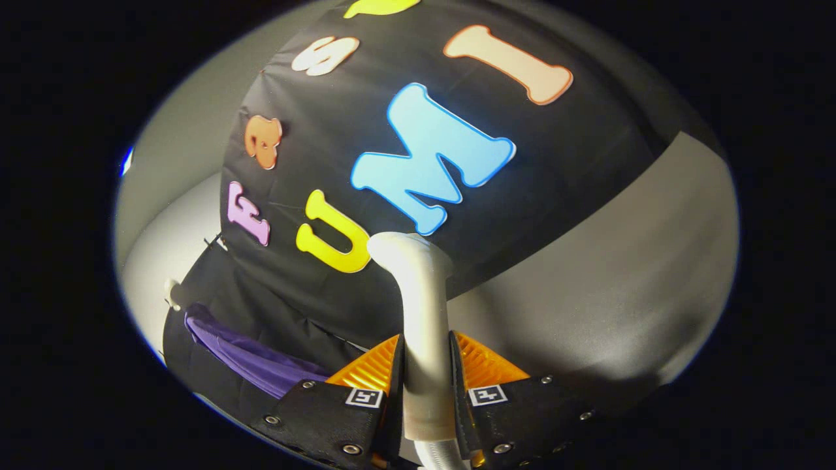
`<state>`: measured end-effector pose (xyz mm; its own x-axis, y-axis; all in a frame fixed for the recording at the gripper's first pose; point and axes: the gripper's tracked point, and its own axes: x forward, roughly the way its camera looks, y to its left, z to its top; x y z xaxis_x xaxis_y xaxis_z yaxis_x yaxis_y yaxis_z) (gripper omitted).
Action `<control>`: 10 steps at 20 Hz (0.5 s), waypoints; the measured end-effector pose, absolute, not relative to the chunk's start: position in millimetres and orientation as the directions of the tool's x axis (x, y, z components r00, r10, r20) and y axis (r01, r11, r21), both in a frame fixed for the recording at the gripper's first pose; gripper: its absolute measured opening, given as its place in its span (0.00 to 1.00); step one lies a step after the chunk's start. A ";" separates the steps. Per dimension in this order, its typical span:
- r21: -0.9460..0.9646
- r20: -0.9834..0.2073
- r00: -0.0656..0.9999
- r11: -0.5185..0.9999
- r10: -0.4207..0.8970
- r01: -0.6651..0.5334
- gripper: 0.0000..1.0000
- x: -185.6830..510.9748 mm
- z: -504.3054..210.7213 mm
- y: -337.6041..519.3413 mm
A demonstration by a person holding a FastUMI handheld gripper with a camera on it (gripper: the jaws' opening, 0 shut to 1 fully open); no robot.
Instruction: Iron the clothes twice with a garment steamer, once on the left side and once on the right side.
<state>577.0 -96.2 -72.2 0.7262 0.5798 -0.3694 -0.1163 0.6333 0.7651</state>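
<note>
Tongs (426, 378) are closing tight on the steamer (421, 307), both fingers pressing its pale handle from either side, head curving up just beyond the tips. Steamer looks rigid, smooth plastic, likely slippery and a bit top-heavy, so gripping the straight neck as now seems right; hose trailing below may be tugging. Clothes (251, 356), purple and soft, are hanging off to the left of the fingers against the black wall (555, 163), well apart from the steamer head. Fabric looks light and floppy.
</note>
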 end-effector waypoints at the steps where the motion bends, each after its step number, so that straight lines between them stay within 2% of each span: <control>1: 0.760 -0.344 0.737 0.634 0.582 -0.146 0.33 565.3 -64.1 -91.8; 10: 0.661 -0.219 0.854 0.715 0.473 -0.226 0.33 445.2 -14.1 -84.1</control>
